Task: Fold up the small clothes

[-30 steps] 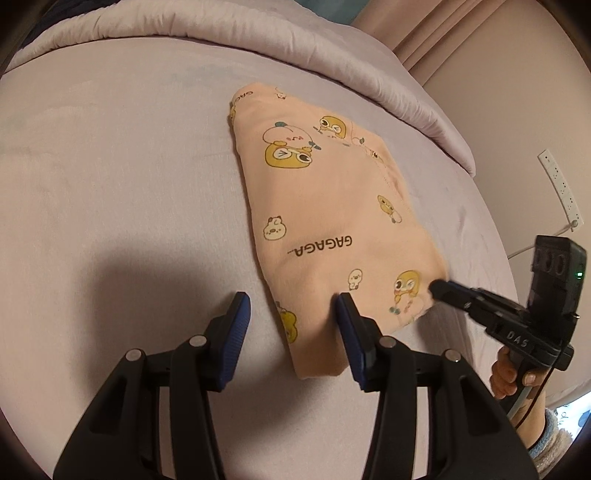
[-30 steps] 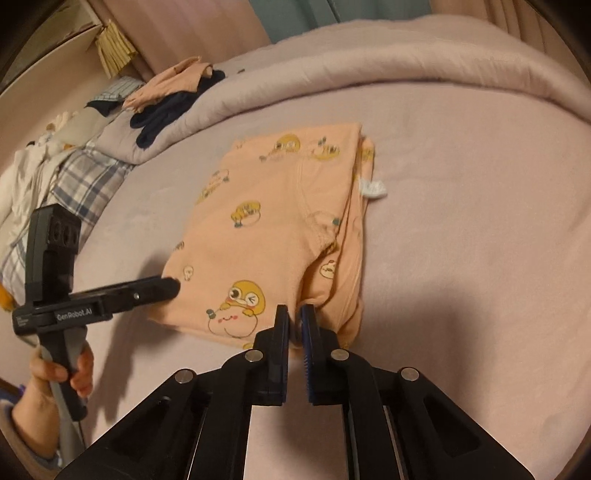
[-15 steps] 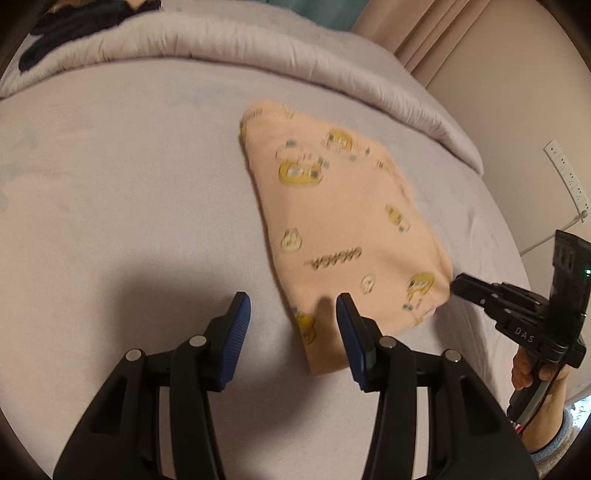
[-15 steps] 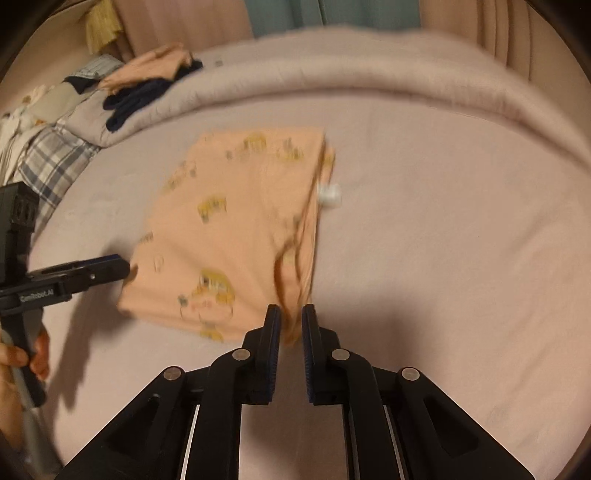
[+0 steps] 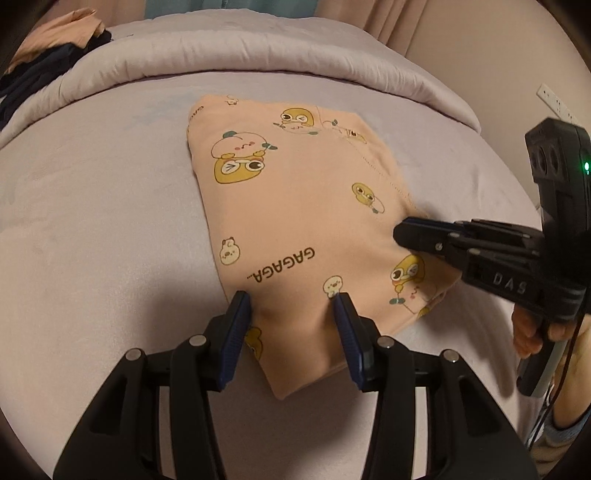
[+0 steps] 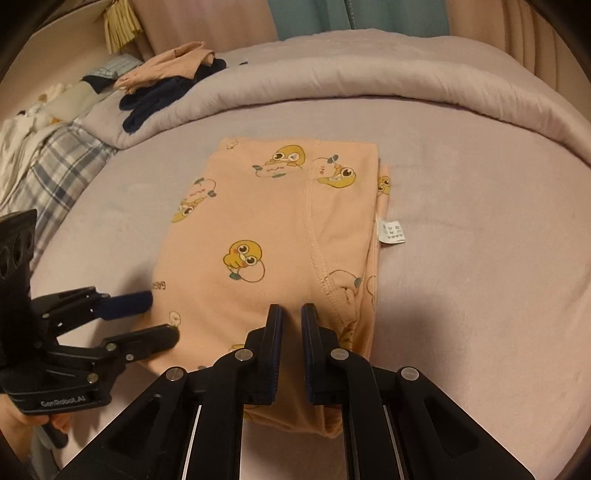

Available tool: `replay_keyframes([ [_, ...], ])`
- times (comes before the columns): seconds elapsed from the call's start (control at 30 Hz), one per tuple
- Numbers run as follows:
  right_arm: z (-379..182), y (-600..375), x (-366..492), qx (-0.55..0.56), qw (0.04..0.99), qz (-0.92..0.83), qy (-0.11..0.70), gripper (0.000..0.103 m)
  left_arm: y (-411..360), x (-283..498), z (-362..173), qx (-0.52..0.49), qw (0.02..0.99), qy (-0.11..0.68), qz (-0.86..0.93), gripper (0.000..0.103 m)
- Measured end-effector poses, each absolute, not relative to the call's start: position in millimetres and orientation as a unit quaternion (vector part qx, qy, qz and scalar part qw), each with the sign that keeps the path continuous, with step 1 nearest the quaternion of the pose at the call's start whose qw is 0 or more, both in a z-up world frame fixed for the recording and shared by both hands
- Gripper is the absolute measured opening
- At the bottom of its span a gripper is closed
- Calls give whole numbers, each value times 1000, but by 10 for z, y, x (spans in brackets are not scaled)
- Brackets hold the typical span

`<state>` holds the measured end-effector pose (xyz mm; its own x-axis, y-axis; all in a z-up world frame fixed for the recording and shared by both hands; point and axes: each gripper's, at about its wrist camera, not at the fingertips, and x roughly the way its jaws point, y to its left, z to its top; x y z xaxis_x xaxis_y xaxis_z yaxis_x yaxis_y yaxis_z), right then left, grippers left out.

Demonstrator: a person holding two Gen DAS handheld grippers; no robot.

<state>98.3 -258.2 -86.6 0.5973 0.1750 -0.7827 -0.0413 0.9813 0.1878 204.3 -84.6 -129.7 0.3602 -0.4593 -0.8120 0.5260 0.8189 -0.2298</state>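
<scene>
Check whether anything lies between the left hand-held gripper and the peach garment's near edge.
Nothing visible does. The left hand-held gripper already has its open jaws on either side of the near edge of the folded peach garment. The right hand-held gripper, shut, is over the garment's other side, out of its way.

A bedroom in a home; a wide bed with a pale lilac sheet fills both views; a rolled duvet lies along its far side; loose clothes and a checked cloth pile at one end; curtains hang behind; a wall socket strip shows beside the bed.
</scene>
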Motion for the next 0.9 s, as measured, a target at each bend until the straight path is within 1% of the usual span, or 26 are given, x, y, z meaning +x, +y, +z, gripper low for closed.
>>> replay_keyframes([
  [0.13, -783, -2608, 902, 90, 891, 62, 442, 8, -798, 2020, -1298, 35, 824, 482, -295, 47],
  [0.23, -730, -2527, 777, 77, 896, 81, 430, 8, -810, 1999, -1324, 35, 825, 483, -292, 47],
  [0.37, -898, -2438, 719, 45, 886, 71, 456, 8, -802, 1953, -1352, 32, 823, 488, -288, 48],
  [0.5, -941, -2492, 709, 62, 882, 73, 461, 8, -777, 1894, -1354, 32, 821, 490, -291, 48],
  [0.57, -909, -2524, 669, 76, 879, 82, 464, 11, -737, 1878, -1347, 24, 818, 494, -294, 49],
  [0.63, -860, -2597, 604, 101, 877, 96, 460, 21, -681, 1848, -1337, 13, 816, 497, -295, 53],
  [0.67, -856, -2636, 576, 114, 876, 101, 457, 25, -661, 1840, -1333, 9, 816, 498, -294, 57],
  [0.7, -830, -2696, 533, 130, 876, 104, 452, 34, -640, 1833, -1330, 3, 816, 499, -292, 62],
  [0.73, -817, -2703, 505, 135, 877, 103, 449, 42, -618, 1826, -1327, -3, 814, 501, -292, 64],
  [0.77, -804, -2741, 471, 142, 878, 103, 445, 46, -605, 1815, -1323, -8, 813, 502, -293, 66],
  [0.83, -791, -2811, 414, 155, 880, 97, 439, 66, -585, 1803, -1304, -14, 812, 505, -294, 71],
  [0.87, -796, -2860, 393, 162, 879, 91, 438, 69, -580, 1786, -1298, -18, 812, 505, -292, 77],
  [0.9, -803, -2915, 381, 173, 878, 86, 437, 69, -558, 1794, -1287, -25, 814, 504, -288, 82],
])
